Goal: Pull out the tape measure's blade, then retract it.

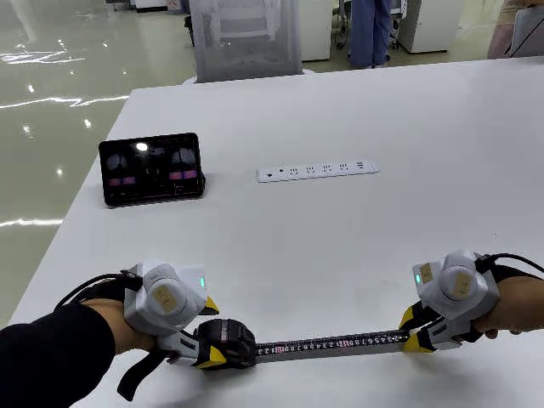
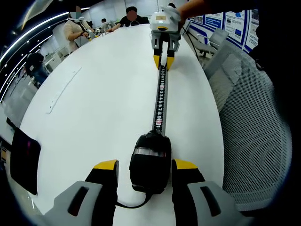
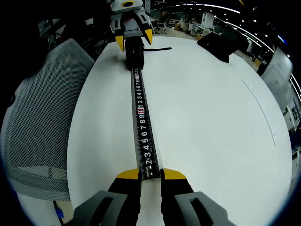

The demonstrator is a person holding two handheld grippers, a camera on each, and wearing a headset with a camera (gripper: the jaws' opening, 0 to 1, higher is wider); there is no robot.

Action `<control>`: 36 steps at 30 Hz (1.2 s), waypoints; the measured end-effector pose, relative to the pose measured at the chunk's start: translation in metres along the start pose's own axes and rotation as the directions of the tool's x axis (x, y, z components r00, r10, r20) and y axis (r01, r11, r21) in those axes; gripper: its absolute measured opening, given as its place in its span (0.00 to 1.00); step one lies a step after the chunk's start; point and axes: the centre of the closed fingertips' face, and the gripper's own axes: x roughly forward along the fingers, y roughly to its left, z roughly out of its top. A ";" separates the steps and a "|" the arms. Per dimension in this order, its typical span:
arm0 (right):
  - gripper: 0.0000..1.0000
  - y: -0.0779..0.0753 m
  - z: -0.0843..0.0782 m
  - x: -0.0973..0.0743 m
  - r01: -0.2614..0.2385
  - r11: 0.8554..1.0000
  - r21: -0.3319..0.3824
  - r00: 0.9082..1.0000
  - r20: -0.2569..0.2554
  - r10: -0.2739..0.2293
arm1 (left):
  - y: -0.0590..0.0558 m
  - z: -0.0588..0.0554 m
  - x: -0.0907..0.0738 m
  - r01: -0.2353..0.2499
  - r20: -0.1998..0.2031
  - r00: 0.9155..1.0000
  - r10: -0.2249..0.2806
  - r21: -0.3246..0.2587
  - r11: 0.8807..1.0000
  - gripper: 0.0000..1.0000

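A black tape measure case [image 1: 225, 342] lies on the white table near its front edge, and my left gripper [image 1: 206, 334] is shut on it. In the left gripper view the case [image 2: 150, 162] sits between the yellow-tipped fingers [image 2: 106, 165]. The blade [image 1: 331, 345] runs flat along the table to the right, pulled out to roughly 25 cm. My right gripper [image 1: 410, 330] is shut on the blade's end. In the right gripper view the blade [image 3: 141, 127] stretches from my right gripper [image 3: 150, 174] up to the case [image 3: 133, 49].
A black tablet [image 1: 151, 167] stands at the left of the table and a white power strip [image 1: 317, 170] lies at its middle. A mesh office chair [image 1: 244, 38] is at the far edge. Other people are seated beyond the table in the left gripper view.
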 end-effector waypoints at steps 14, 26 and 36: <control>0.21 0.002 0.006 -0.008 0.012 1.000 0.028 1.000 -0.002 -0.012 | 0.007 -0.002 -0.010 -0.036 0.023 0.999 0.039 -0.110 0.993 0.59; 0.30 -0.009 0.014 -0.029 0.106 0.973 0.203 0.987 0.096 -0.127 | 0.015 -0.001 -0.021 -0.095 0.095 0.988 0.123 -0.255 0.962 0.68; 0.42 -0.013 0.010 -0.052 0.150 0.909 0.388 0.953 0.188 -0.237 | 0.022 -0.010 -0.037 -0.142 0.144 0.965 0.218 -0.413 0.900 0.74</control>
